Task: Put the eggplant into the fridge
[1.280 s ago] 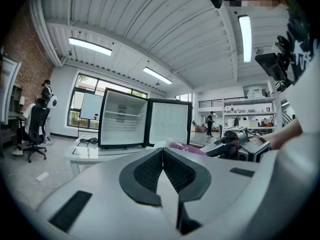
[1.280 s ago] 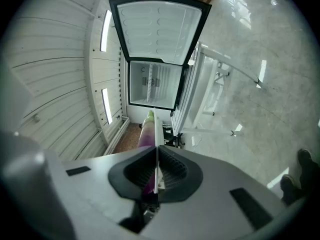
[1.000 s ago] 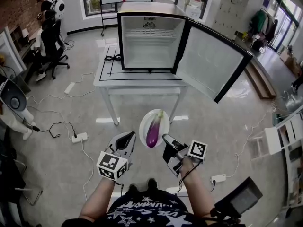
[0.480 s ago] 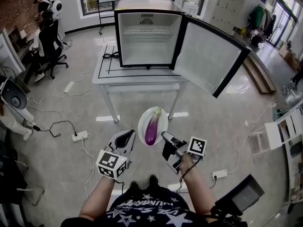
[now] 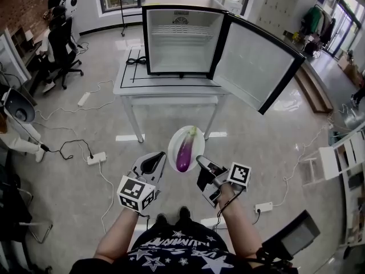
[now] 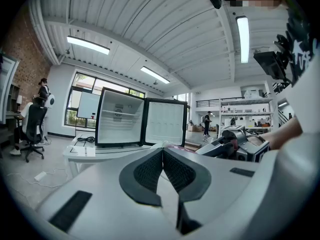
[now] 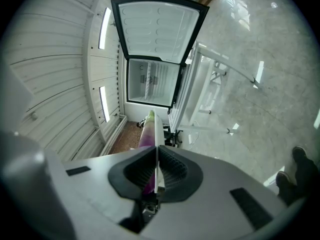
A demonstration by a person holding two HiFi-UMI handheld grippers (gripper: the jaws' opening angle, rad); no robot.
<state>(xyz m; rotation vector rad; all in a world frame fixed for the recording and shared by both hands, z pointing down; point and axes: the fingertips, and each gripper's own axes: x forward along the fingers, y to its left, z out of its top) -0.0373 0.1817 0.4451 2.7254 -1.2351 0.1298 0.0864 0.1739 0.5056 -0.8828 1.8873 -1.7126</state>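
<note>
The right gripper [image 5: 201, 162] pinches the near rim of the plate [image 5: 174, 143] bearing the eggplant [image 5: 184, 151] while the left gripper [image 5: 155, 160] has its jaws meeting empty beside it, so the plate should ride level (the eggplant lies loose) toward the far open fridge [image 5: 181, 39].

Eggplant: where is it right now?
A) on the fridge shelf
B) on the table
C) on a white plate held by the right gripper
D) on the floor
C: the eggplant lies on the white plate, whose rim the right gripper clamps, short of the open fridge.
</note>
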